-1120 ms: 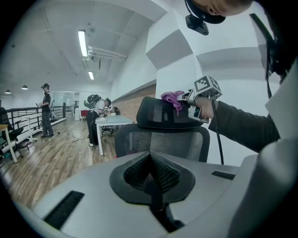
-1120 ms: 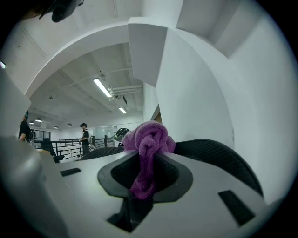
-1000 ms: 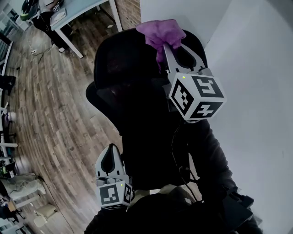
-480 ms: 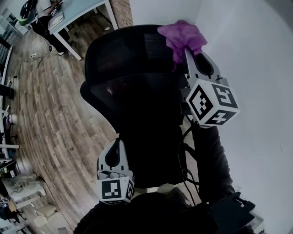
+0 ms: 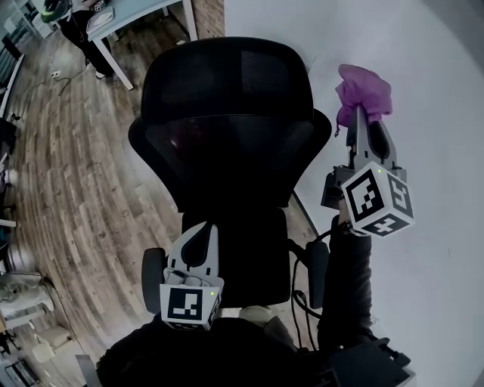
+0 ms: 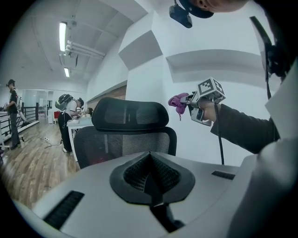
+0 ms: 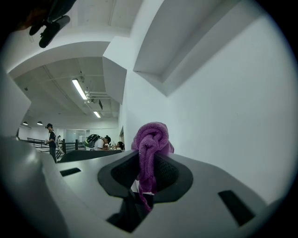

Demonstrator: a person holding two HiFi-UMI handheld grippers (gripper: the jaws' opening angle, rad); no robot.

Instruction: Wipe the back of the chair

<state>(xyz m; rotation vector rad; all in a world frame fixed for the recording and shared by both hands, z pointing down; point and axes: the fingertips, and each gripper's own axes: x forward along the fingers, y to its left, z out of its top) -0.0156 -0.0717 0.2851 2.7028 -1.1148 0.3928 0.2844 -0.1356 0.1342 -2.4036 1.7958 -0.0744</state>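
Two grippers up, so I'm calling them one at a time. Right gripper (image 5: pixel 358 125) is clamped tight on the cloth (image 5: pixel 364 89): the jaws pinch a purple bunch that bulges out past the tips, and a tail trails down between them. From the chair back (image 5: pixel 227 155) it's out at 2 o'clock, apart from the back's right edge, with the white wall (image 5: pixel 435 166) close behind it. Left gripper (image 5: pixel 198 236) is low at 6 o'clock, jaws pressed together with nothing between them. It's pointing up at the chair, over the seat (image 5: pixel 249 257).

The back is black mesh, wide and curved. The headrest (image 5: pixel 227 75) at 12 o'clock is a rounded black bar with a mesh panel. Black padded armrests (image 5: pixel 153 273) sit either side of the seat. The cloth looks soft and looped, like terry.

Wood-plank floor (image 5: pixel 79 181) runs off at 9 o'clock. At 11 o'clock is a white desk (image 5: pixel 132 19) with people (image 6: pixel 70 118) beside it.
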